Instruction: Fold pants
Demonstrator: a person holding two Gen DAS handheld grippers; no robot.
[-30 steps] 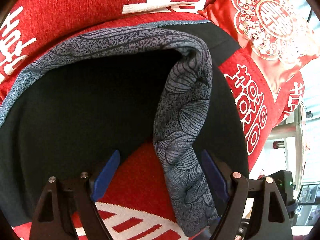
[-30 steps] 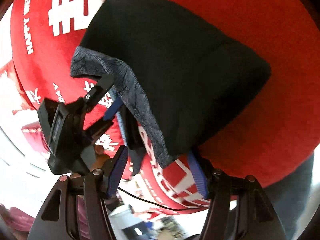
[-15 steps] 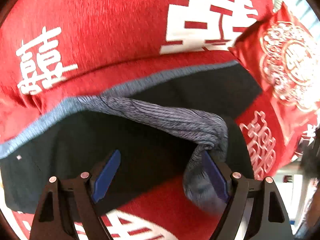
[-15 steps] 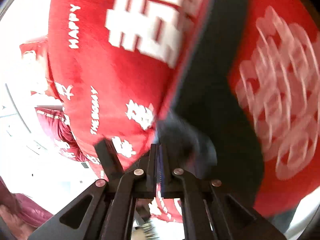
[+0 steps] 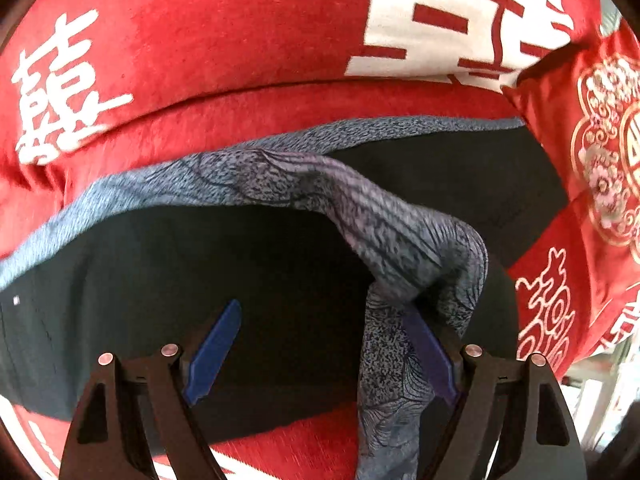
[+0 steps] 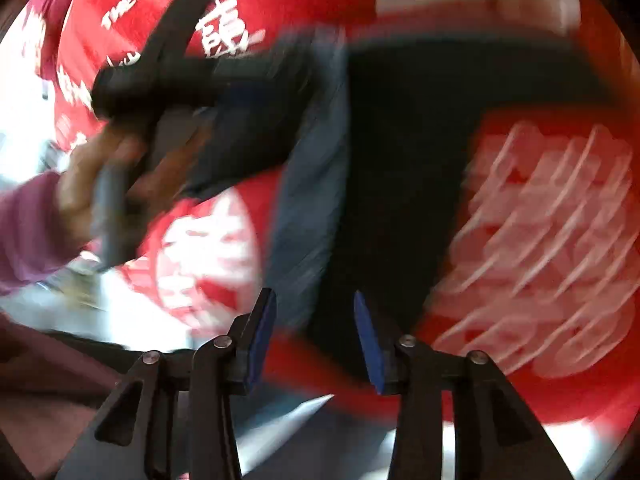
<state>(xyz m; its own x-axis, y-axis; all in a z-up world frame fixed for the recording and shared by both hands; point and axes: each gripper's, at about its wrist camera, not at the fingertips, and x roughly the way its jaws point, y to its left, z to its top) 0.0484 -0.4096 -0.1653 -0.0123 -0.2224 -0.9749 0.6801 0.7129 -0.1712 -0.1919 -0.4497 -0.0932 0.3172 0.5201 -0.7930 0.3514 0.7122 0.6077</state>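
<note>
pants: black with a grey patterned band, lying on the red bed cover; a pillow sits at the far right corner.
left gripper: jaws wide apart, the same as a second ago; the band drapes over the right finger but nothing is pinched between the pads.
right gripper: a second ago its jaws stood around the pants' corner, then snapped together; now they are opening, with nothing between them, blurred, above the cloth.
change: the band that hung down straight a second ago is now bunched into a hump by the left finger.
meaning: the right side looks released; the band still needs flattening before the fold is neat.
person: a hand in a purple sleeve holds the left gripper.
</note>
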